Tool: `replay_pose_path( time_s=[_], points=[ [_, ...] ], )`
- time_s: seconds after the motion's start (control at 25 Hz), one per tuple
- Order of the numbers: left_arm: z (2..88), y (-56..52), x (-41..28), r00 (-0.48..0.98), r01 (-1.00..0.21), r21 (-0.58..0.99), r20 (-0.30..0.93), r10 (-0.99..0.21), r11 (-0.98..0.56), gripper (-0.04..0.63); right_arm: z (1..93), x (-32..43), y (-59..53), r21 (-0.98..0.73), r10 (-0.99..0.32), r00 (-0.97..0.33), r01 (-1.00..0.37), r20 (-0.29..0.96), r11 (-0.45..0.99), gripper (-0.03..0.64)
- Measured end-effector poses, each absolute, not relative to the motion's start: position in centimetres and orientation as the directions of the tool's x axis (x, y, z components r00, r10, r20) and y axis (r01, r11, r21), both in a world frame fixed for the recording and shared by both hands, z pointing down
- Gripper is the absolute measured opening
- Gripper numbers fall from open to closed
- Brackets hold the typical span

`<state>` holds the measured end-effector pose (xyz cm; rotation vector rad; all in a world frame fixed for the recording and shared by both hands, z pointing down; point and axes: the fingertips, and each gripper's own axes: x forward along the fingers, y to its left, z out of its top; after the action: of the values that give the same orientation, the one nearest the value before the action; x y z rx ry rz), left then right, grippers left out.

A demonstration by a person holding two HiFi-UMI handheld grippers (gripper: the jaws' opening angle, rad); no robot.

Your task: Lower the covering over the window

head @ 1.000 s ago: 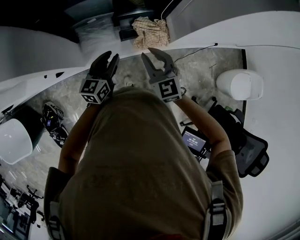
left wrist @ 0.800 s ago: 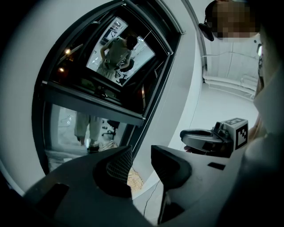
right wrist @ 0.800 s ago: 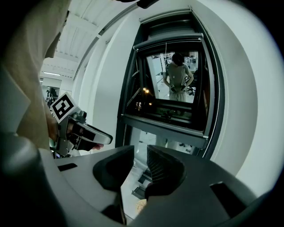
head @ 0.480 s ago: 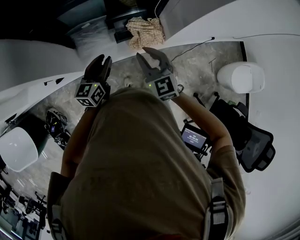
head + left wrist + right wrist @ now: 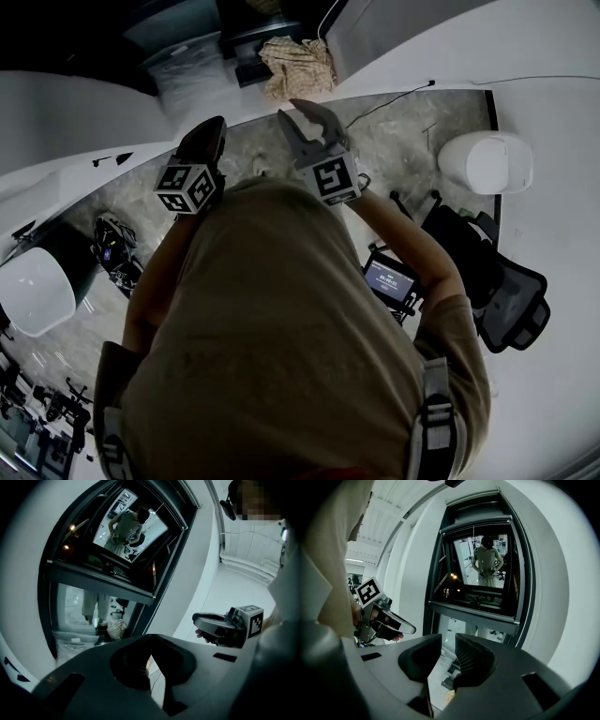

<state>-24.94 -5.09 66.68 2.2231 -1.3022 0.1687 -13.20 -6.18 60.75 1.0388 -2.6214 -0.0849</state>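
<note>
Left gripper [image 5: 149, 638] had just snapped closed in front of the window [image 5: 480, 569], with nothing I could see pinched in it. Right gripper [image 5: 448, 640] faced the window too, half open and empty. The glass was uncovered. Only print: black square patterns on the marker cubes [image 5: 330, 178].

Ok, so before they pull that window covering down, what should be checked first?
1. Both claws face the window: ok.
2. The covering is down: not ok, the glass shows bare.
3. The left claw holds a pull cord: cannot tell; it has just closed, tips together, nothing visible between them.
4. The right claw is free: ok, open and empty.
5. A handle within reach: cannot tell, none shows.
</note>
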Motion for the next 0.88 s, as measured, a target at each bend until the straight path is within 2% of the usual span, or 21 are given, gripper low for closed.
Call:
replay_pose_path(
  time_s=[0.72, 0.88],
  points=[
    [67.7, -4.1, -25.6, 0.535, -0.819, 0.473, 0.420, -0.733, -0.326, 0.017, 60.5, -14.2, -5.5, 0.144, -0.661, -0.702, -0.649, 0.264, 0.747, 0.080],
    [68.0, -4.0, -25.7, 0.542, -0.813, 0.480, 0.422, -0.727, -0.328, 0.017, 60.3, -13.9, -5.7, 0.087, -0.669, -0.699, -0.672, 0.253, 0.736, 0.049]
  ],
)
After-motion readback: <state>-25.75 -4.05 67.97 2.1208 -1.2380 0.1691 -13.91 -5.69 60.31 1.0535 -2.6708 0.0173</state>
